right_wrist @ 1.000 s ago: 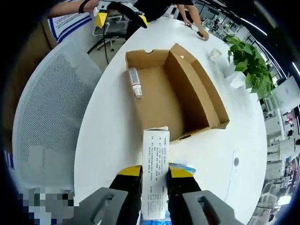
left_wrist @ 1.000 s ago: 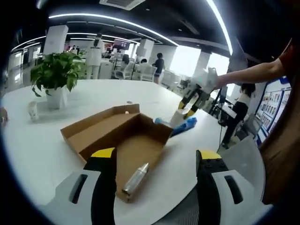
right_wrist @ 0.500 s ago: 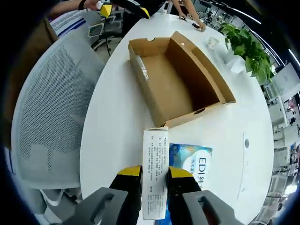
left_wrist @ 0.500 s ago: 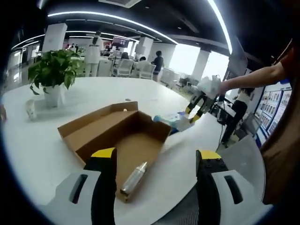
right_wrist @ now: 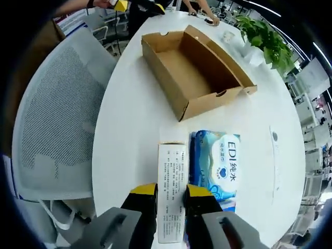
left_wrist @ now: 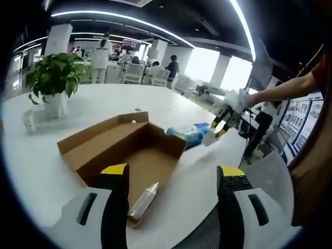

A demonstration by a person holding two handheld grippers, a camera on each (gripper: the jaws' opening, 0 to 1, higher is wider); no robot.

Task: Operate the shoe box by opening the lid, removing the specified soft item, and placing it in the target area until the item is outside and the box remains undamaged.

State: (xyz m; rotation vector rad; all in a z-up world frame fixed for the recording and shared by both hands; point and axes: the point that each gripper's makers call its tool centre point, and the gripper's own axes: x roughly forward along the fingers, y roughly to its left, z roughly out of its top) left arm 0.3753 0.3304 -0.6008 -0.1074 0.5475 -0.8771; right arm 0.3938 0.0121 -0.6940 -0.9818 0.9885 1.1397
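I see a potted plant [left_wrist: 52,83] standing on the white tabletop [left_wrist: 98,106], well apart from everything else, with a small pale cup [left_wrist: 28,120] near its pot. A silver cylinder [left_wrist: 142,201], like a bottle, lies on its side. From my right-hand view a grey mesh chair [right_wrist: 57,124] sits pushed against the tabletop's edge. Far off, I make out people [left_wrist: 171,70] among desks, white columns [left_wrist: 56,40], bright windows [left_wrist: 205,65] and curved ceiling light strips [left_wrist: 124,19].

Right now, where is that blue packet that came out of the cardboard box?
In the right gripper view the blue packet lies on the white table, just outside the open shoe box, its white flap pinched by the right gripper.
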